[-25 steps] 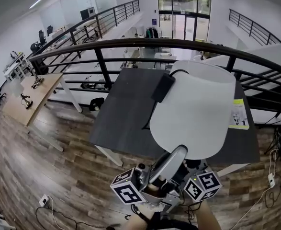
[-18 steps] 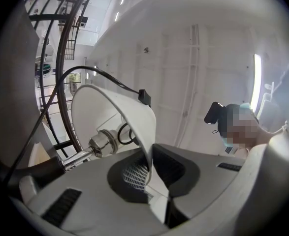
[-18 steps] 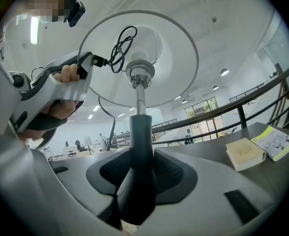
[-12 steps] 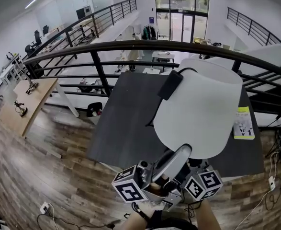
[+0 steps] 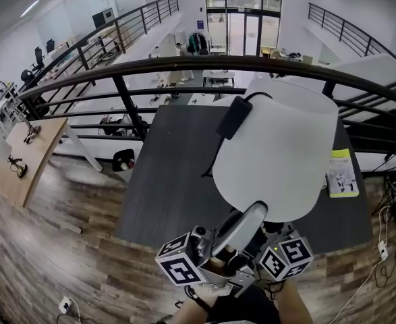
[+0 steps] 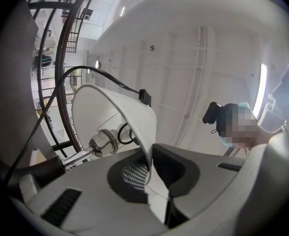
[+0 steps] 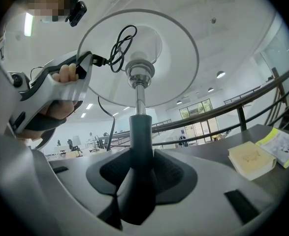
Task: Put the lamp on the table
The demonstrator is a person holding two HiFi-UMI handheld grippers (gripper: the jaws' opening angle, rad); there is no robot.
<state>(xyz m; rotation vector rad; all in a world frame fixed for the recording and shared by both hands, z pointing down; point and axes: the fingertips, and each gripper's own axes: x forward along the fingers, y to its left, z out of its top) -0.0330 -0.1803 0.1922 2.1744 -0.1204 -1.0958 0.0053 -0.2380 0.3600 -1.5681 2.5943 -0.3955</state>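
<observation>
Since a second ago the dark table [image 5: 171,181] has spread lower and wider in the head view and the wooden desk at the left has slid toward the edge, so the person appears to have stepped closer, while the lamp [image 5: 278,154] has kept its place in front of them.

The lamp is off the table, carried in the air over the table's near edge with its white shade [image 6: 114,117] tipped away from the person. Both grippers share it. The left gripper [image 6: 151,181] is pinched nearly closed on the thin lower rim of the shade, which passes between its pads. The right gripper [image 7: 139,176] is clamped on the dark sleeve of the stem [image 7: 141,132], just under the chrome rod and socket. That split looks deliberate. The stem grip takes the weight, and the rim grip probably keeps the light shade from swinging or turning.

A black power adapter [image 5: 233,117] lies on top of the shade with its cord [image 7: 119,43] looped inside, likely tucked there so nothing dangles during the carry. The lamp's base is not visible in any view.

A book [image 7: 251,159] and a booklet [image 5: 339,173] sit at the table's right side, well clear of the open middle, and a black railing [image 5: 184,66] runs behind the far edge. Lowering the lamp upright onto that open stretch is judged to be what remains.
</observation>
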